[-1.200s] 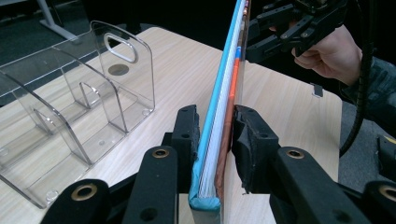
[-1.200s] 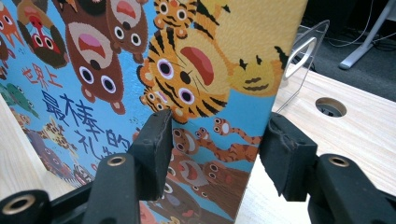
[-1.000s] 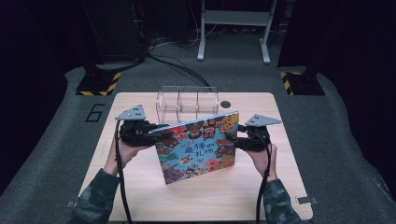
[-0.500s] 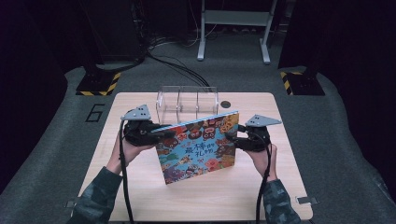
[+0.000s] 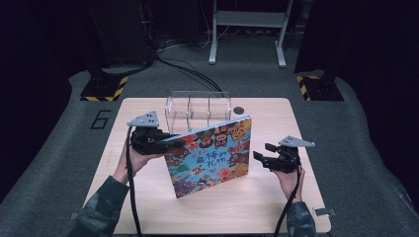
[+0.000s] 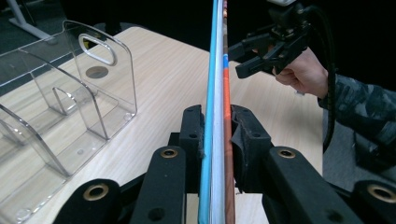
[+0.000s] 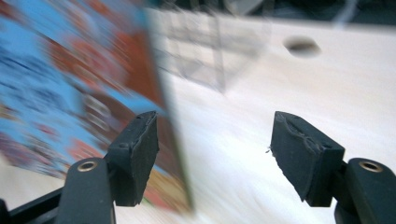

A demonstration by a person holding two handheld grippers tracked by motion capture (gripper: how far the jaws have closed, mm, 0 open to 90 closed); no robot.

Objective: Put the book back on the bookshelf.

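Now my left gripper (image 5: 165, 143) has its jaws clamped on the left edge of the picture book (image 5: 210, 155), and they have just been closing tighter on it; in the left gripper view the book (image 6: 217, 93) runs straight up between the two black pads, pressed from both sides. It stands upright on the bench (image 5: 267, 207), tilted, its lower corner resting on the wood. My right gripper (image 5: 261, 155) sits just beside the book's right edge and apart from it; its jaws have just been opening and stand apart with nothing between them, the blurred cover (image 7: 70, 93) lying past the left pad. Beyond my left jaws, a clear plastic rack (image 5: 197, 106) stands on the far side of the bench.
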